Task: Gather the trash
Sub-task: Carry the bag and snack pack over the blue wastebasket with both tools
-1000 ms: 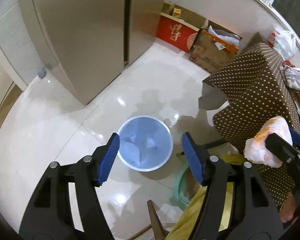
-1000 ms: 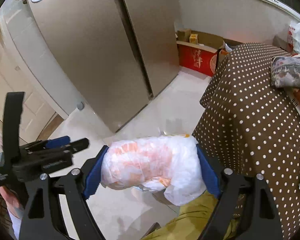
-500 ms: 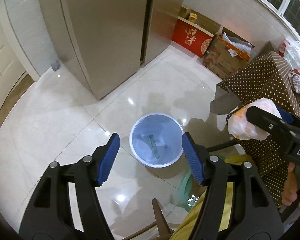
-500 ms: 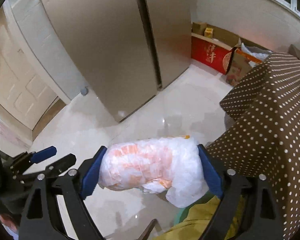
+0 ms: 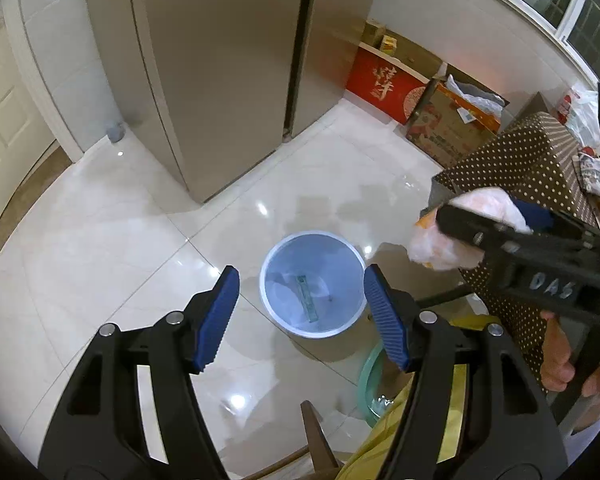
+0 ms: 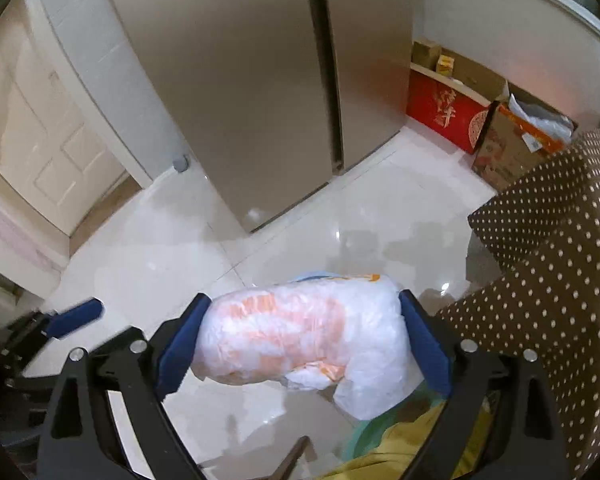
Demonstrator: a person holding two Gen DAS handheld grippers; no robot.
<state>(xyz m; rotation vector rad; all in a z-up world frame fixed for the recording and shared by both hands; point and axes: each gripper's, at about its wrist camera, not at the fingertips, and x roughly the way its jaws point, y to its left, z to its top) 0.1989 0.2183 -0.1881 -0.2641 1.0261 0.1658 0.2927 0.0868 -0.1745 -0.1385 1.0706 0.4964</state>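
A white and orange plastic bag (image 6: pixel 300 336), crumpled, sits between the blue pads of my right gripper (image 6: pixel 300 340), which is shut on it. In the left wrist view the same bag (image 5: pixel 440 242) hangs to the right of and above a pale blue trash bin (image 5: pixel 312 284) on the tiled floor. The bin holds some white scraps and a green strip. My left gripper (image 5: pixel 300 312) is open and empty, high above the bin's near side. Only a sliver of the bin (image 6: pixel 312 274) shows behind the bag in the right wrist view.
A steel fridge (image 5: pixel 228 60) stands behind the bin. A brown polka-dot covered table (image 5: pixel 532 168) is at the right, with red (image 5: pixel 384 84) and cardboard (image 5: pixel 452 124) boxes along the back wall. A green basin (image 5: pixel 370 376) and yellow cloth (image 5: pixel 456 408) lie near the bin.
Both grippers have risen and pulled back, so the floor and bin look smaller. My right gripper with the bag has moved left, closer over the bin.
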